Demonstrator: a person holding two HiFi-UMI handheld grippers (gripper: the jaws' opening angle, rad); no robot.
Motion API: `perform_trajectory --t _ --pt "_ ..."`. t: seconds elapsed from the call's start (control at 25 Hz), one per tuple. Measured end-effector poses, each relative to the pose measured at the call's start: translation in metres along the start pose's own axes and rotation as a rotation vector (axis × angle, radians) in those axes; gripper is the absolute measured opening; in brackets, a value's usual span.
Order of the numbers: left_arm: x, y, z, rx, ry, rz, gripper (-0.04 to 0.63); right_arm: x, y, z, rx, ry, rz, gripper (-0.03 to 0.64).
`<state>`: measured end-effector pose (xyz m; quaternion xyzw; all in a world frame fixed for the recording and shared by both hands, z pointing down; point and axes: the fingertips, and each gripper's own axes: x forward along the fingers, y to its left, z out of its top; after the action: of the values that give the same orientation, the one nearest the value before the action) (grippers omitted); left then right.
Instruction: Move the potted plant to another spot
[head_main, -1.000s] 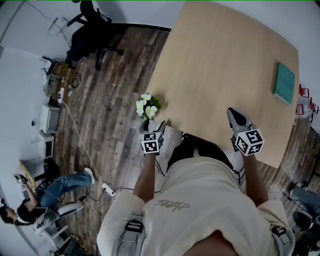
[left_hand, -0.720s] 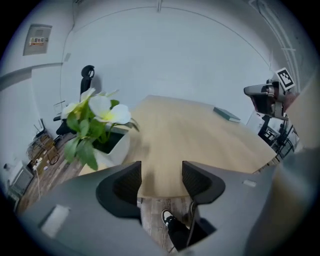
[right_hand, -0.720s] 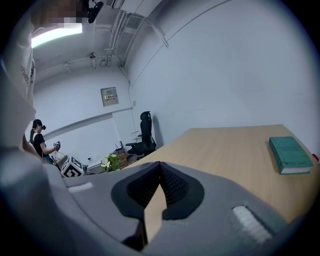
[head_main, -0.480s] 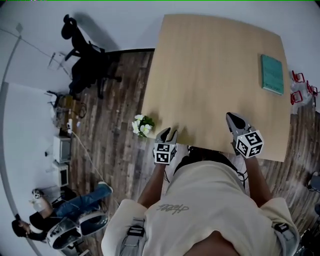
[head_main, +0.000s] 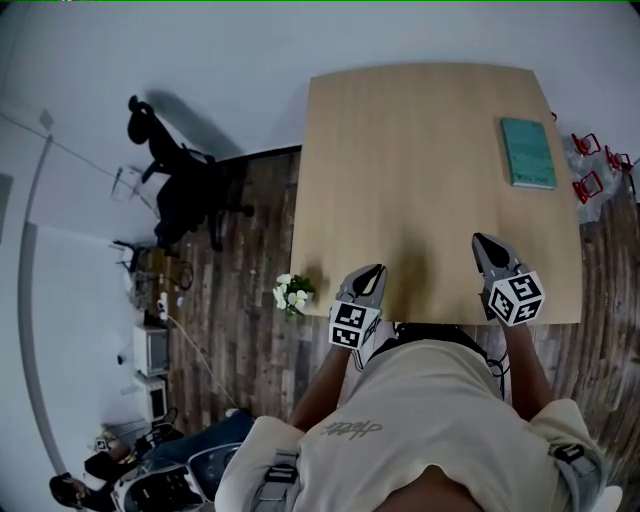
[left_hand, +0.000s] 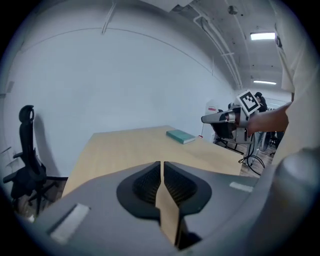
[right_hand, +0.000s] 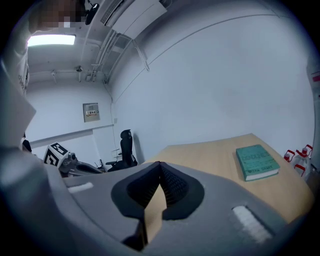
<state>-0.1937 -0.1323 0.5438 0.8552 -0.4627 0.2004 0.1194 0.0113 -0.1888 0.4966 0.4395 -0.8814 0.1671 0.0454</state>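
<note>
Left gripper view shows the left gripper (left_hand: 162, 165) with its jaws just closed, the tips meeting and nothing between them. The right gripper (right_hand: 159, 165) has its jaws together too, and is likewise empty. Both point out over the near edge of a bare wooden table (head_main: 420, 150), with nothing in their way. A green book (head_main: 527, 152) lies flat near the table's far right corner, well apart from both grippers. A black office chair (head_main: 185, 180) stands on the plank floor to the left, by the white wall.

The potted plant (head_main: 293, 295) sits just off the table's near left corner, beside the left gripper but clear of it, seen against the floor boards. From above only its white flowers and green leaves show; the pot is hidden, and what it stands on cannot be told.

In the head view both forearms reach forward from the body, side by side, the left gripper (head_main: 373, 269) tilted down slightly more than the right gripper (head_main: 484, 241)
</note>
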Motion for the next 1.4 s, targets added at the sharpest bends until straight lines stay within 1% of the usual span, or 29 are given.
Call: perform_trajectory --t 0.12,0.2,0.36,0.44,0.56,0.68,0.76,0.88,1.12,1.24,1.4 --pt "-0.003 -0.008 0.033 0.030 -0.043 -0.020 0.017 -0.007 -0.001 0.017 -0.019 -0.039 0.006 0.003" --pt "-0.003 -0.009 0.050 0.049 -0.080 -0.023 0.017 -0.009 -0.001 0.027 -0.039 -0.058 0.013 0.003" --pt "0.001 -0.003 0.081 0.043 -0.134 -0.026 0.017 -0.012 0.000 0.049 -0.079 -0.095 0.021 0.003" --pt "0.003 0.004 0.097 0.044 -0.166 -0.012 0.017 -0.014 0.000 0.060 -0.102 -0.122 0.026 0.002" --pt "0.009 0.012 0.126 0.070 -0.210 0.013 0.017 -0.012 -0.004 0.076 -0.123 -0.155 0.040 0.003" --pt "0.007 0.023 0.155 0.093 -0.245 0.036 0.017 -0.006 0.000 0.092 -0.141 -0.168 0.059 0.002" --pt "0.003 0.030 0.175 0.100 -0.290 0.058 0.017 0.000 0.004 0.104 -0.165 -0.177 0.076 0.003" --pt "-0.002 0.042 0.202 0.084 -0.355 0.086 0.017 0.009 0.013 0.123 -0.200 -0.202 0.105 0.003" --pt "-0.012 0.060 0.238 0.083 -0.429 0.121 0.017 0.024 0.035 0.161 -0.295 -0.259 0.153 0.003" --pt "-0.013 0.069 0.254 0.063 -0.447 0.136 0.015 0.027 0.045 0.181 -0.353 -0.292 0.165 0.002" --pt "-0.013 0.084 0.262 0.022 -0.446 0.152 0.015 0.031 0.055 0.192 -0.382 -0.306 0.185 0.002"
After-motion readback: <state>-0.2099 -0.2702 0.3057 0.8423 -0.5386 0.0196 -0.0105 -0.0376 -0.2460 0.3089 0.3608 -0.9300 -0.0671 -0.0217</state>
